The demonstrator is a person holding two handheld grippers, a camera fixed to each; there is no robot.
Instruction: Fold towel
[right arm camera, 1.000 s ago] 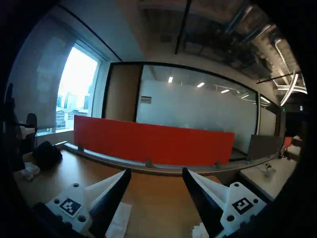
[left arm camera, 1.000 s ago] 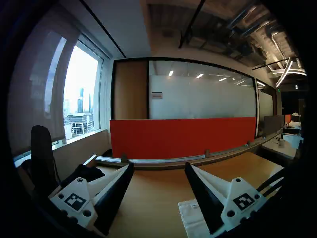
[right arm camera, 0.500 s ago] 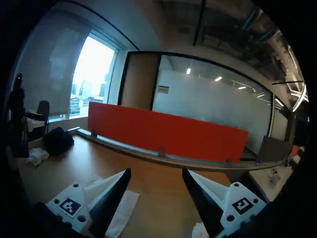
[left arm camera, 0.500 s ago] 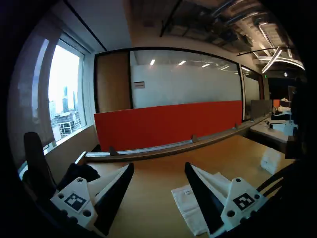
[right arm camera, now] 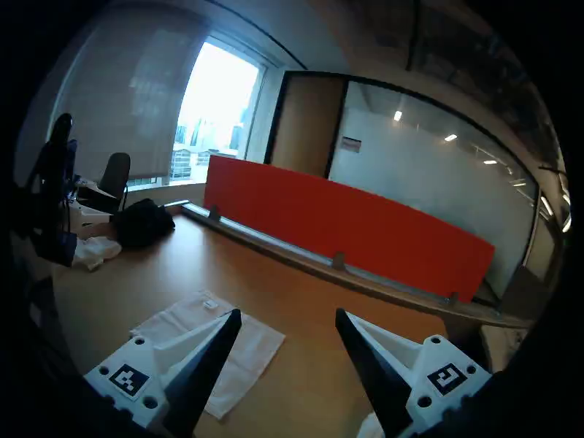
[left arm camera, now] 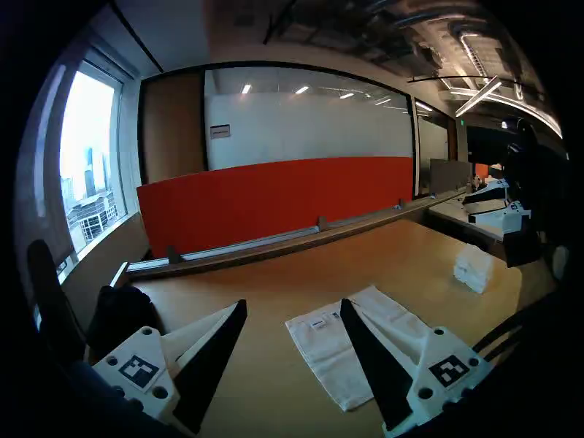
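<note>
White towel [left arm camera: 321, 347] flat on desk [left arm camera: 277, 277]; I see left gripper [left arm camera: 292, 302], right gripper [right arm camera: 286, 312] near it, fingers released, empty.

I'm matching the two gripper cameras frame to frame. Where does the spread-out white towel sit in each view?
Left gripper view: the towel lies flat in the lower middle, a little right of centre.
Right gripper view: the towel lies flat in the lower left.
Shared landmark: the red partition stands beyond the towel in both.
</note>
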